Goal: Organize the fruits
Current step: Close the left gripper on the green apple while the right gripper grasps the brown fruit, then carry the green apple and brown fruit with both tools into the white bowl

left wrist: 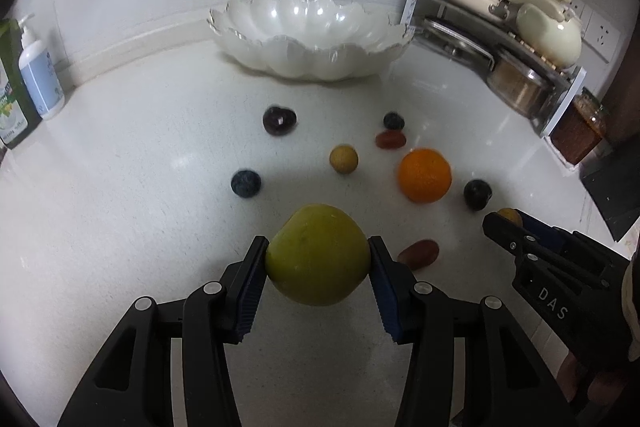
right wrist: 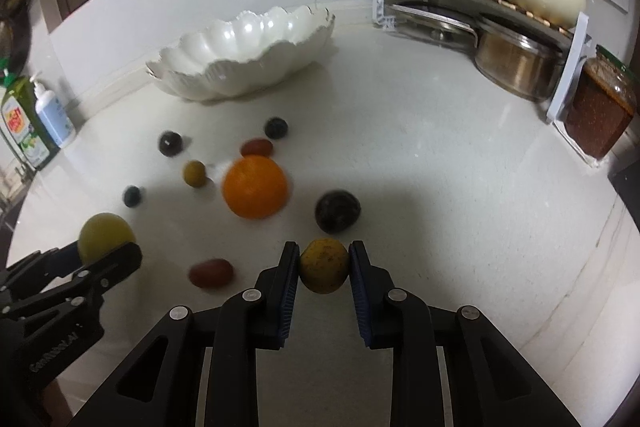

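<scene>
Left gripper [left wrist: 317, 259] clamps smooth green apple [left wrist: 317, 254]; right gripper [right wrist: 324, 265] clamps speckled yellow fruit [right wrist: 324, 265] | scalloped glossy bowl [left wrist: 308, 39]

The scalloped bowl [left wrist: 308, 39] looks like glossy white ceramic. The desk [left wrist: 140, 155] is smooth, pale stone with a soft shine. The pot [right wrist: 516, 67] on the right rack is brushed metal. The orange [right wrist: 255, 186] has matt, pebbled skin. Both hand-held grippers are matt black plastic with ribbed blue pads [left wrist: 250, 291].

Left gripper [left wrist: 317, 261] jaws clamping green fruit [left wrist: 317, 261], orange [left wrist: 424, 175] beyond, scalloped white bowl [left wrist: 308, 57] behind
</scene>
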Demonstrator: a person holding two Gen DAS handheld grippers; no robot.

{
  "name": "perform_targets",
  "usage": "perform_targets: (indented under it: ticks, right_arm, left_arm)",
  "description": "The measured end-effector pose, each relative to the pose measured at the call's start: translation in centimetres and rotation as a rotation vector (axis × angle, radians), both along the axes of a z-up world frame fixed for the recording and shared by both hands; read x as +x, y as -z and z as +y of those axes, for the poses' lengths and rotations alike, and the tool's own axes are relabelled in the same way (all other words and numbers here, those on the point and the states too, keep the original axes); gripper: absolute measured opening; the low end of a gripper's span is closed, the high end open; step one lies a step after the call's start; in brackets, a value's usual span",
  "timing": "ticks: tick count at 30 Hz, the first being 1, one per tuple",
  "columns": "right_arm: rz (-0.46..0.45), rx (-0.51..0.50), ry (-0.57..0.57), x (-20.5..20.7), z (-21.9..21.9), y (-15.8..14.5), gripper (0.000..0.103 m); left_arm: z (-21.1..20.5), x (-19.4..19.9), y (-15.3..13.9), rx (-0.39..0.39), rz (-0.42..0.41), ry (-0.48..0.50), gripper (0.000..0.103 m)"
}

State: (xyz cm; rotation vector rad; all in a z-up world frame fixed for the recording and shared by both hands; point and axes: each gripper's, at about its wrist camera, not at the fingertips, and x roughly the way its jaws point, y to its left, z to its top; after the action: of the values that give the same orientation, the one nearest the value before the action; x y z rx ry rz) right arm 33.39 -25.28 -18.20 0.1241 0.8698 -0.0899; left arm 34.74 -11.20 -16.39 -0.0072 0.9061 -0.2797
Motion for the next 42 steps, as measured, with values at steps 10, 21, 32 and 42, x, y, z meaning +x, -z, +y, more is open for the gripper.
perform_targets:
  ticks: [10,21,32,42]
  right_arm:
    - [-0.092,0.01,-0.047,0.5,2.0,-3.8,0.027]
    - [-0.199,0.0,-0.075,2.2,4.1,-7.9,0.027]
    - [-0.27,0.01,-0.096,4.9,5.3,-10.8,0.027]
    - [-0.317,-0.03,-0.078,9.1,5.2,-13.4,0.027]
  left_arm:
    - [1.7,0.3,-4.1,-0.036,-0.115,-0.01,0.049]
    - [3.8,1.5,-7.9,-0.078,-0.221,-0.027,0.049]
    - [5.0,3.7,-11.6,-0.075,-0.355,-0.042,0.049]
    - [5.1,7.4,-13.6,-0.059,-0.418,-0.041,0.049]
